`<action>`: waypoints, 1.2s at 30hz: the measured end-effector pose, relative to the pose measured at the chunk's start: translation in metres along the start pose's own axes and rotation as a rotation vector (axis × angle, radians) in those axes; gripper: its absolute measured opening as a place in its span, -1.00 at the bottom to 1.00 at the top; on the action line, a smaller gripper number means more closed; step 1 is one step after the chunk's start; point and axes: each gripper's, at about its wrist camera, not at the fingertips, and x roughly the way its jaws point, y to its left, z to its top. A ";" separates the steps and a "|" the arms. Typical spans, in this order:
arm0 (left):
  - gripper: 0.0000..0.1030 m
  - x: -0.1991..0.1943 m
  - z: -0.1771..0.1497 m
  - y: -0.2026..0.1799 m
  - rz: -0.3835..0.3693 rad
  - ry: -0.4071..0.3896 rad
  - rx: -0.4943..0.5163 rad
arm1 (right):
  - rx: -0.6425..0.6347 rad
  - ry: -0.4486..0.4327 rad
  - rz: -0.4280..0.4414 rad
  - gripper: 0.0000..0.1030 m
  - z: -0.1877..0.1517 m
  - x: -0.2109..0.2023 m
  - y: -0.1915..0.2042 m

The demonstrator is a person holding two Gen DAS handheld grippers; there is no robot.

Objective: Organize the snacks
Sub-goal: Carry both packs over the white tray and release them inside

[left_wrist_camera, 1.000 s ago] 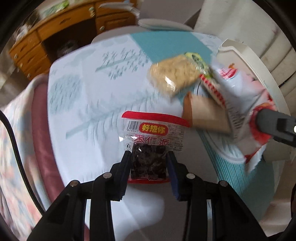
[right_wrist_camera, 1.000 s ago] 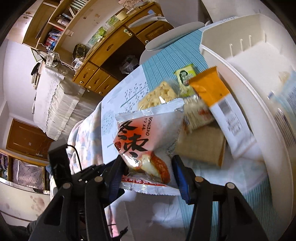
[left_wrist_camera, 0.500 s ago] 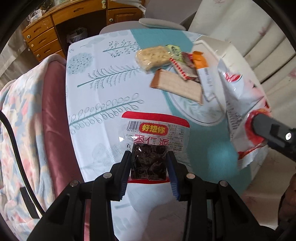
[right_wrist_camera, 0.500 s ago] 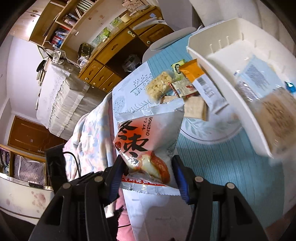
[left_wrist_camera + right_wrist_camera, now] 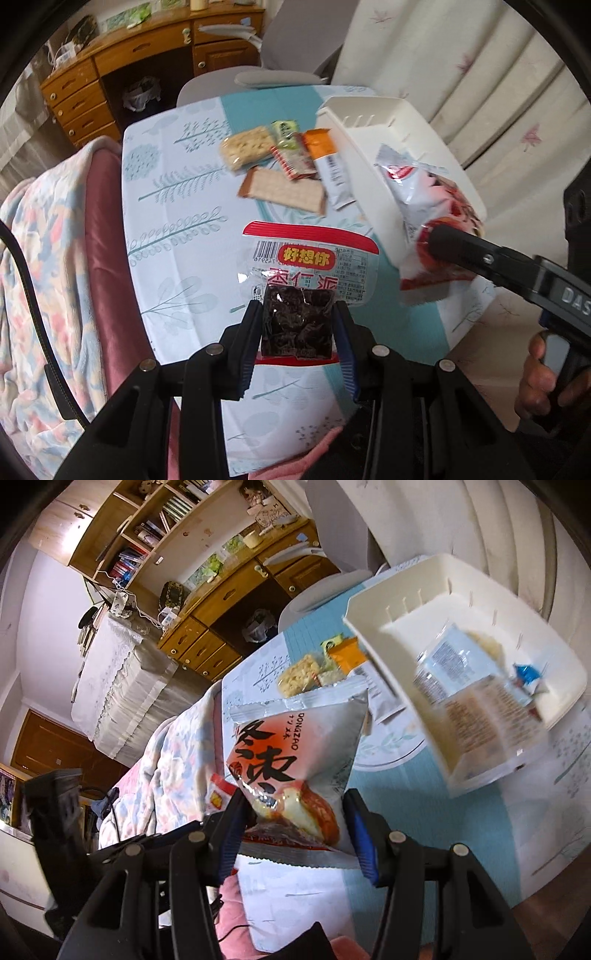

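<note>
My left gripper (image 5: 298, 325) is shut on a clear date packet with a red rim (image 5: 310, 266), held above the table's near edge. My right gripper (image 5: 295, 812) is shut on a silver and orange snack bag (image 5: 299, 746), which also shows in the left wrist view (image 5: 424, 206), held up beside the white bin. The white bin (image 5: 373, 122) stands at the table's right side and holds several packets (image 5: 476, 701). Loose snacks lie left of the bin: a cracker pack (image 5: 245, 147), a brown wafer pack (image 5: 284, 188), an orange and white bar (image 5: 330, 166).
The table (image 5: 173, 206) has a white and teal leaf-print cloth. A chair with a floral blanket (image 5: 44, 258) stands at its left. A grey chair (image 5: 273, 77) and a wooden desk (image 5: 147, 55) are beyond the far edge. Curtains hang at the right.
Both grippers have risen and pulled back from the table, each still holding its packet. The loose snacks and the bin now look farther away.
</note>
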 end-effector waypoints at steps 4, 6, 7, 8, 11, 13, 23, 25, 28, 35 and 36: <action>-0.29 -0.009 0.007 -0.026 0.013 -0.028 0.013 | -0.021 -0.011 0.003 0.03 0.009 -0.013 -0.013; -0.29 -0.011 0.012 -0.040 0.026 -0.033 0.018 | -0.018 -0.002 0.004 0.03 0.016 -0.017 -0.023; -0.29 -0.011 0.015 -0.046 0.029 -0.034 0.019 | -0.015 0.001 0.007 0.03 0.018 -0.020 -0.029; -0.29 -0.012 0.018 -0.052 0.032 -0.037 0.021 | -0.016 0.002 0.013 0.03 0.023 -0.023 -0.036; -0.29 -0.012 0.027 -0.073 0.043 -0.052 0.021 | -0.024 0.002 0.018 0.03 0.032 -0.031 -0.050; -0.29 -0.010 0.034 -0.089 0.044 -0.057 0.016 | -0.033 0.001 0.020 0.03 0.041 -0.038 -0.061; -0.28 0.013 0.070 -0.153 0.047 -0.079 0.003 | -0.071 0.008 0.003 0.04 0.080 -0.064 -0.117; -0.28 0.017 0.077 -0.166 0.047 -0.091 0.004 | -0.084 0.007 -0.002 0.04 0.086 -0.067 -0.126; -0.28 0.024 0.089 -0.185 0.044 -0.113 0.002 | -0.111 0.005 -0.015 0.04 0.098 -0.073 -0.140; -0.28 0.046 0.116 -0.217 0.021 -0.137 -0.006 | -0.153 -0.003 -0.054 0.04 0.122 -0.080 -0.171; -0.27 0.050 0.120 -0.220 0.018 -0.139 -0.008 | -0.157 -0.006 -0.061 0.05 0.125 -0.081 -0.174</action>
